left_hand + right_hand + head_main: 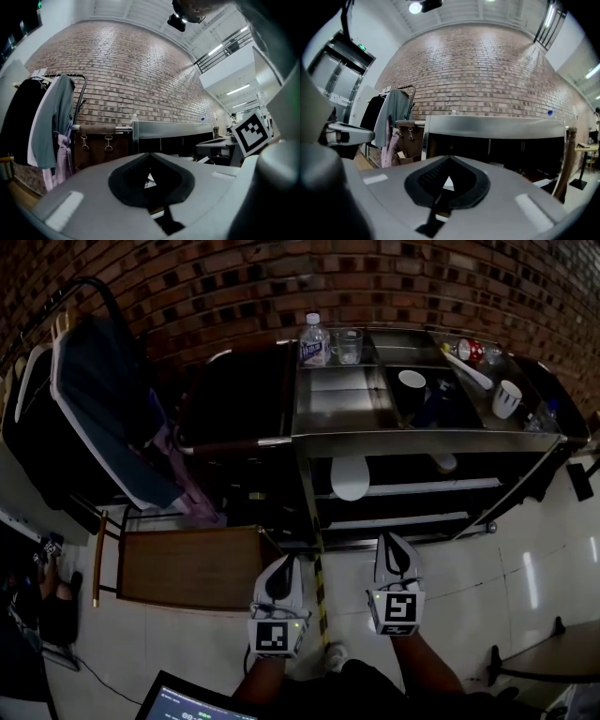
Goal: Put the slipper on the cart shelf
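Left claw (285,566): held low over the floor tiles in front of the cart; its jaws are seen pressed together, with nothing between them.
Right claw (396,545): held just beside the left claw and slightly nearer the cart; its jaws are likewise closed together and empty.
Slipper (350,477): a pale oval item, taken to be the slipper, is seen on the cart's middle shelf near its left end, with its front overhanging the shelf edge; it is well apart from both claws.
Cart (431,437): a steel cart, placed against the brick wall (281,277), with several shelves below its top tray.
Top tray contents: a water bottle (314,340) and a clear glass (347,346) are noted side by side at the rear left; a white mug (506,397) is noted at the right.
Left of cart: a clothes rack (94,381) hung with garments is noted, with a wooden box (192,566) on the floor below it.
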### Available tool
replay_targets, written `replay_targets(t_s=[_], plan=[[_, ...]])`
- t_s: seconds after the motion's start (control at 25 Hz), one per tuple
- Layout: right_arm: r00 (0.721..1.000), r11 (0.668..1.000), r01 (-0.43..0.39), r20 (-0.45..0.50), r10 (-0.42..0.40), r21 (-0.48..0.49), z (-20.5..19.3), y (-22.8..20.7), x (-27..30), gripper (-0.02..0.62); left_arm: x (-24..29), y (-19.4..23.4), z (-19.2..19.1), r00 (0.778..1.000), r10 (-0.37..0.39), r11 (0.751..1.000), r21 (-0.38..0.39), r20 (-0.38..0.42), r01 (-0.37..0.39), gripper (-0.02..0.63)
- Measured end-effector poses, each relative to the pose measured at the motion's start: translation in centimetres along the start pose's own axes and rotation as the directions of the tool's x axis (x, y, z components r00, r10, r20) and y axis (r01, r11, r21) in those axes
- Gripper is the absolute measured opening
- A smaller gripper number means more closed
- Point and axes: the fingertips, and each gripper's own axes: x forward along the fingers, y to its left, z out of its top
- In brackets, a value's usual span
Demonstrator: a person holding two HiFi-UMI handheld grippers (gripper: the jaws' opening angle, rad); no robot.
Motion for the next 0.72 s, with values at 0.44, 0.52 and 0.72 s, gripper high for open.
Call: replay_targets(t_s=[0.44,0.52,0.72], plan=[[0.988,0.996,-0.073,0.130,0.080,-0.058,2.6,3.1,-4.7,0.002,-0.3,-1.4,2.5,0.999,-0.036,0.999,0.040,0.032,0.035,0.015],[0.986,0.992,-0.068,0.144,0.082,-0.103,3.2,3.2,-5.1,0.002,-0.4,-1.7,2.8,0.998,-0.042,0.998,0.047,0.045,0.040,0.015],[0.983,0.986,-0.052,0.167,0.079,-0.157,4.3,3.7,-5.2,0.002,-0.2,-2.2,4.2,0.995,-0.058,0.998,0.030,0.076,0.056,0.015]])
